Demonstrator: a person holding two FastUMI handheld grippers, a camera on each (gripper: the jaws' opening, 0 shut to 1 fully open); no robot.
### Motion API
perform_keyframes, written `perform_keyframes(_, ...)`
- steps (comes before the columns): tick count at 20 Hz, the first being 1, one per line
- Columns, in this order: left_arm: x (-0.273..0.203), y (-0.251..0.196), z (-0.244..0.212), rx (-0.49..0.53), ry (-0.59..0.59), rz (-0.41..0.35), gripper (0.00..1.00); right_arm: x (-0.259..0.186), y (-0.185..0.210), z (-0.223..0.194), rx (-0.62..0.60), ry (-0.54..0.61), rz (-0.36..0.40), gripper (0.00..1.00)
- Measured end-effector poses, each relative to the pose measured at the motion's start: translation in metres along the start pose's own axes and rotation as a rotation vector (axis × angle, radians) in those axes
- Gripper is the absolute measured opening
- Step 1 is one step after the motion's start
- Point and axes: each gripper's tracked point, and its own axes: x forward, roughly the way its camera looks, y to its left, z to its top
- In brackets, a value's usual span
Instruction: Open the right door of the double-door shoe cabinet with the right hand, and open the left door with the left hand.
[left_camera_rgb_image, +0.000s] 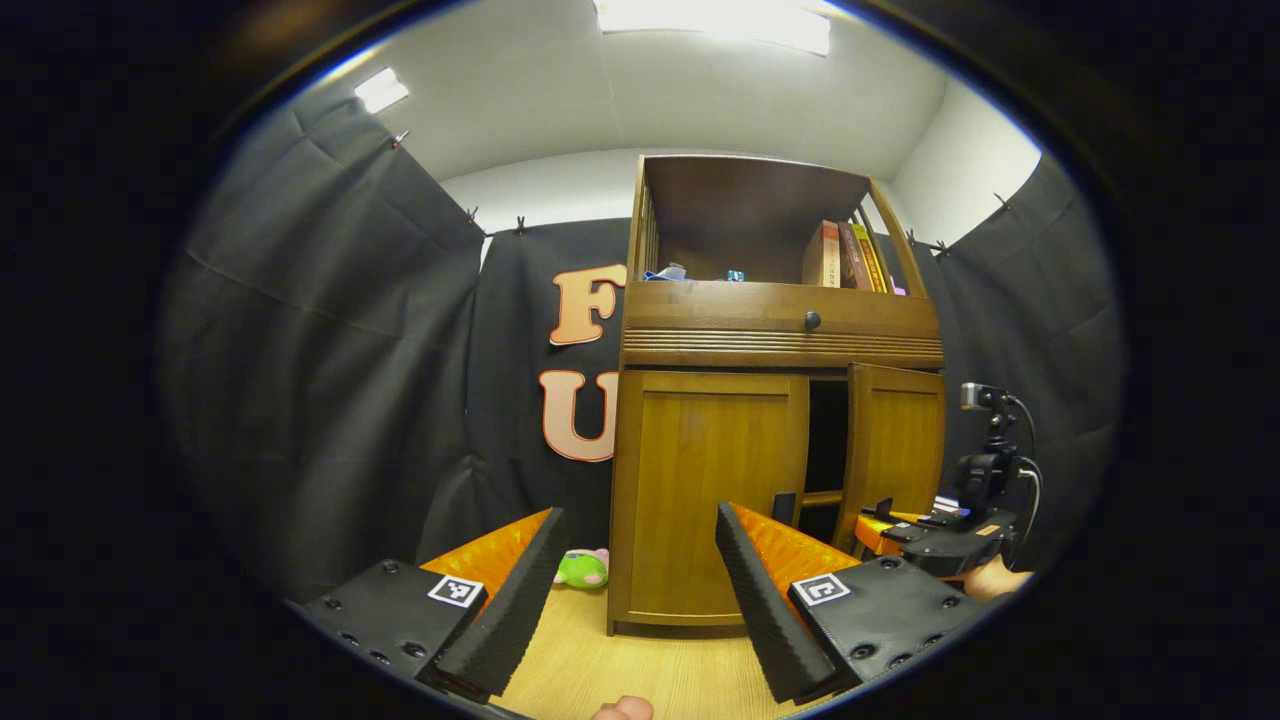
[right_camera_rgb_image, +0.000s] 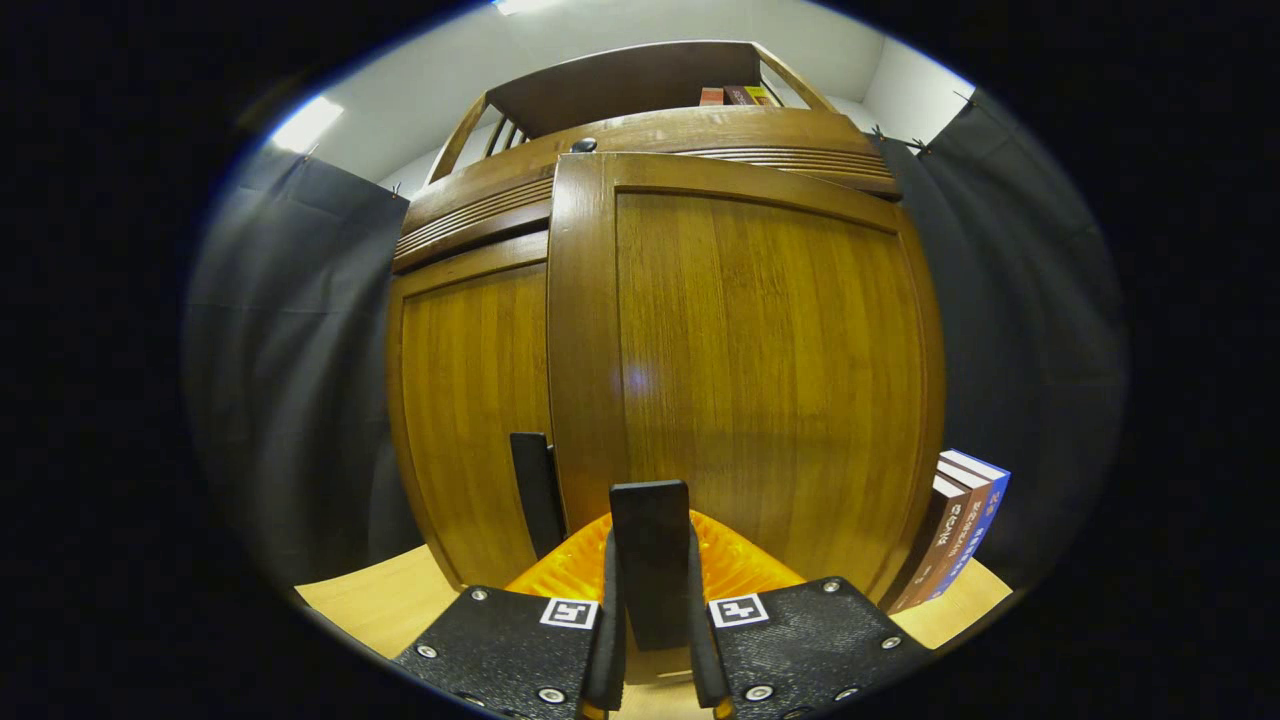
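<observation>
A wooden double-door shoe cabinet (left_camera_rgb_image: 775, 400) stood on a pale wood floor (left_camera_rgb_image: 640, 670) against black cloth walls. In the left gripper view, its left door (left_camera_rgb_image: 712, 495) was closed, while its right door (left_camera_rgb_image: 893, 450) stood partly swung out, leaving a dark gap between the two.

In the right gripper view, the right door (right_camera_rgb_image: 750, 370) loomed very close. The right gripper (right_camera_rgb_image: 650, 610) had its two fingers closed on the black vertical handle (right_camera_rgb_image: 650, 560) at that door's lower inner edge, pressing it from both sides. A second black handle (right_camera_rgb_image: 535, 490) sat on the left door (right_camera_rgb_image: 470, 420) just beside it.

The left gripper (left_camera_rgb_image: 635, 590) hung well back from the cabinet, its fingers spread wide and holding nothing. In the same view, the right gripper (left_camera_rgb_image: 925, 535) showed near the foot of the right door.

A drawer with a dark knob (left_camera_rgb_image: 812, 321) ran above the doors, and books (left_camera_rgb_image: 845, 257) stood on the open shelf on top. More books (right_camera_rgb_image: 955, 530) leaned by the cabinet's right side. A small green plush toy (left_camera_rgb_image: 583, 568) lay on the floor to its left.
</observation>
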Motion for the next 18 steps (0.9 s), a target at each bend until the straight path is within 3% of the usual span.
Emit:
perform_keyframes(13,0.017,-0.054,-0.011,-0.012,0.016,-0.088,0.95,-0.091,-0.05,-0.001,0.036,0.009,-0.025,0.25)
perform_keyframes(14,0.017,-0.058,-0.011,-0.01,0.014,-0.094,0.96,-0.097,-0.053,0.0,0.036,0.009,-0.033,0.33)
perform_keyframes(15,0.017,-0.061,-0.011,-0.009,0.01,-0.099,0.96,-0.103,-0.058,0.0,0.035,0.009,-0.041,0.15)
perform_keyframes(16,0.018,-0.065,-0.011,-0.01,0.009,-0.103,0.96,-0.107,-0.063,0.0,0.038,0.007,-0.051,0.14)
perform_keyframes(17,0.019,-0.069,-0.011,-0.013,0.009,-0.108,0.96,-0.111,-0.068,0.0,0.04,0.007,-0.061,0.32)
perform_keyframes(18,0.02,-0.073,-0.012,-0.016,0.011,-0.113,0.96,-0.114,-0.073,0.0,0.045,0.003,-0.073,0.23)
